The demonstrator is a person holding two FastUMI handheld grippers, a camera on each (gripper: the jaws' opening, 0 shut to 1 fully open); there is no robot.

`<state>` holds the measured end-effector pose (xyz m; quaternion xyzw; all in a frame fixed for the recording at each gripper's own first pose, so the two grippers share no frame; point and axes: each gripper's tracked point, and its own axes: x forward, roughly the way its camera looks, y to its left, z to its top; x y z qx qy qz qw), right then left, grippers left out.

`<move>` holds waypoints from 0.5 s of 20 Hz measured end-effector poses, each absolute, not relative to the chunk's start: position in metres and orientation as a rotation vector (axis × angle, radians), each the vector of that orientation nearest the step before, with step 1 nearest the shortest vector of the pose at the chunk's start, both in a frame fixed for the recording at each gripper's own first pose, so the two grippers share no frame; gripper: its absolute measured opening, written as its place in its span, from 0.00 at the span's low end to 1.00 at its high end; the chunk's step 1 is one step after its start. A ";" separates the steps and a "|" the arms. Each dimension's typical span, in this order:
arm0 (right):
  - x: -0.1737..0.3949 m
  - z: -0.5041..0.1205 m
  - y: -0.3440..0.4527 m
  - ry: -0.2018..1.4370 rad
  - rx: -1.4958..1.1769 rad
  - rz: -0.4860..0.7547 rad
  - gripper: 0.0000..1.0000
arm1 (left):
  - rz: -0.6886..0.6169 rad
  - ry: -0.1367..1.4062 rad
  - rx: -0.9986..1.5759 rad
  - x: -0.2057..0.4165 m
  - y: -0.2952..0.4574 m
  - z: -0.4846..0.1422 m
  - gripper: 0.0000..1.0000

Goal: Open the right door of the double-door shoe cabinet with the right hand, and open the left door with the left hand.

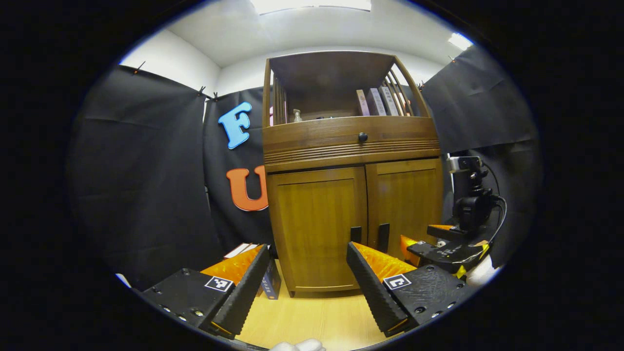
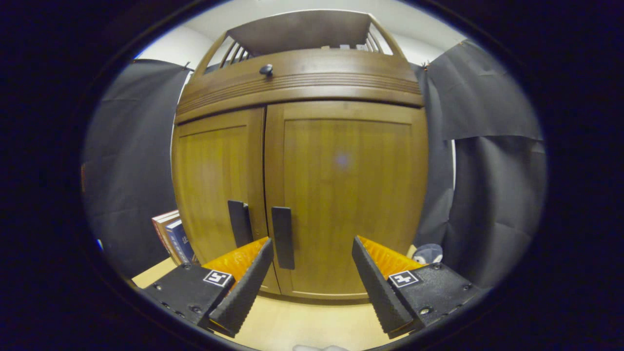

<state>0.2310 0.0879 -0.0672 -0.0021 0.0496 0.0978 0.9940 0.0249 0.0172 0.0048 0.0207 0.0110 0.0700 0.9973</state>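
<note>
The wooden shoe cabinet (image 1: 351, 161) stands ahead with both doors shut. Its left door (image 1: 317, 229) and right door (image 1: 407, 204) each carry a dark vertical handle by the centre seam. My left gripper (image 1: 307, 251) is open, some way back from the left door. My right gripper (image 2: 312, 243) is open and close to the right door (image 2: 346, 195). The right door's handle (image 2: 282, 237) lies between its fingers, right beside the left finger (image 2: 243, 287). The left door's handle (image 2: 240, 223) is just beyond that. In the left gripper view the right gripper (image 1: 419, 236) sits low by the right door.
Books (image 2: 173, 234) stand on the wooden floor (image 1: 312, 317) left of the cabinet. A small plush toy (image 2: 429, 253) sits at its right foot. A drawer with a round knob (image 1: 362, 137) and a shelf with books (image 1: 378, 101) top the doors. Black cloth hangs on both sides.
</note>
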 end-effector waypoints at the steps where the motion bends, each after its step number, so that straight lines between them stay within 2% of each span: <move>1: 0.244 -0.072 0.096 0.104 -0.008 0.206 1.00 | 0.151 0.022 0.041 0.027 0.019 0.006 0.96; 7: 0.297 -0.098 0.130 0.151 -0.028 0.227 0.99 | 0.186 0.033 0.051 0.037 0.026 0.001 0.96; 10: 0.312 -0.103 0.130 0.152 -0.054 0.213 0.87 | 0.197 0.038 0.058 0.040 0.031 -0.003 0.96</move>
